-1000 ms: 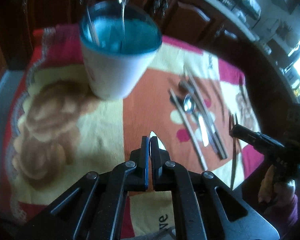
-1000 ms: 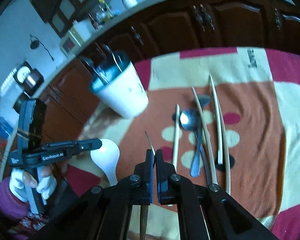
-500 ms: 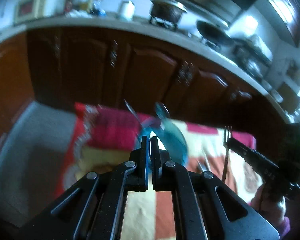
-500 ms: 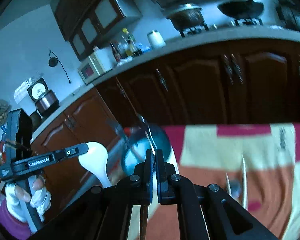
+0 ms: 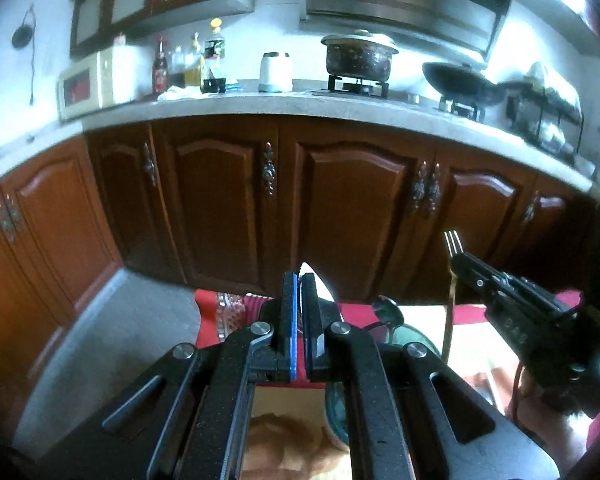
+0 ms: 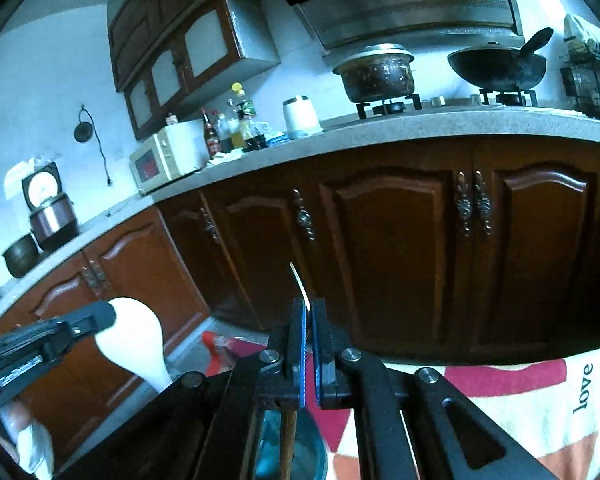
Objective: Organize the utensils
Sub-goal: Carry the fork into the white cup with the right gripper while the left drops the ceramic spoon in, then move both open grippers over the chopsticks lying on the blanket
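Delivery to the cup (image 5: 410, 334) seems the step in hand. Left hand-held gripper (image 5: 299, 280) pinches a white spoon (image 6: 134, 340); right hand-held gripper (image 6: 309, 306) pinches a fork (image 5: 452, 272), both raised above the teal rim. Next, each handle likely needs lowering inside. Below lies a red, orange and cream blanket (image 6: 540, 392); dark kitchen cabinets (image 5: 228, 200) stand behind.

White spoon (image 6: 134, 340) bowl. Black grippers, blue pads (image 5: 293, 328). Teal cup (image 6: 296, 448) interior below pads. Cloth (image 6: 540, 396) beside cup: red, cream, orange patches, black "love" lettering. Dark brown cabinet doors (image 5: 356, 208) behind cloth; grey speckled countertop (image 6: 440, 122) above.
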`<state>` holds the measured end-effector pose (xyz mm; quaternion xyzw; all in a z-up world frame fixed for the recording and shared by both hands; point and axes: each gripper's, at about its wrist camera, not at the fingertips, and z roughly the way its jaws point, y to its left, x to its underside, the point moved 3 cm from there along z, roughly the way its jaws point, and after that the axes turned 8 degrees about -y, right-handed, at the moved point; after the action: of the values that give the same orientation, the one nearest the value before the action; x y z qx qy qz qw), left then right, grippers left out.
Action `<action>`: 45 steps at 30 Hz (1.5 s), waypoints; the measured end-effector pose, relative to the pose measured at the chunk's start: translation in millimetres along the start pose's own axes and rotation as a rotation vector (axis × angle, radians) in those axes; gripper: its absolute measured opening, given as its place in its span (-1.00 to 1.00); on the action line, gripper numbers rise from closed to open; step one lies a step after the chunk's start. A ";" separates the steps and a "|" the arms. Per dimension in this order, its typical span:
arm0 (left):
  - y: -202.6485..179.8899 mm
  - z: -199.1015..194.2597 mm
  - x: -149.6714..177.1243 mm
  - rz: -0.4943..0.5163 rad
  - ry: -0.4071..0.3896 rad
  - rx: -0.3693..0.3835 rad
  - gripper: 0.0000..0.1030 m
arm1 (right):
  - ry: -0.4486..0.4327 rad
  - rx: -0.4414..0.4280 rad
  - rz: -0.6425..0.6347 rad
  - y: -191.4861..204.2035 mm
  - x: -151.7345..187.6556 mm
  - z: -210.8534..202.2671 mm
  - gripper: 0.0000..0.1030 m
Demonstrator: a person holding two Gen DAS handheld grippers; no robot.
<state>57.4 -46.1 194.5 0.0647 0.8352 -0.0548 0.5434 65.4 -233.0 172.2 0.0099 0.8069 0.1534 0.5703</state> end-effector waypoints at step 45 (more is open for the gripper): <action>-75.3 -83.1 72.0 0.005 0.179 0.153 -0.02 | 0.304 0.040 0.011 -32.0 83.8 -151.4 -0.25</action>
<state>-59.0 -103.4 163.7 0.1129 0.8735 -0.1111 0.4603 -98.6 -283.3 132.9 0.0023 0.8868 0.1400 0.4404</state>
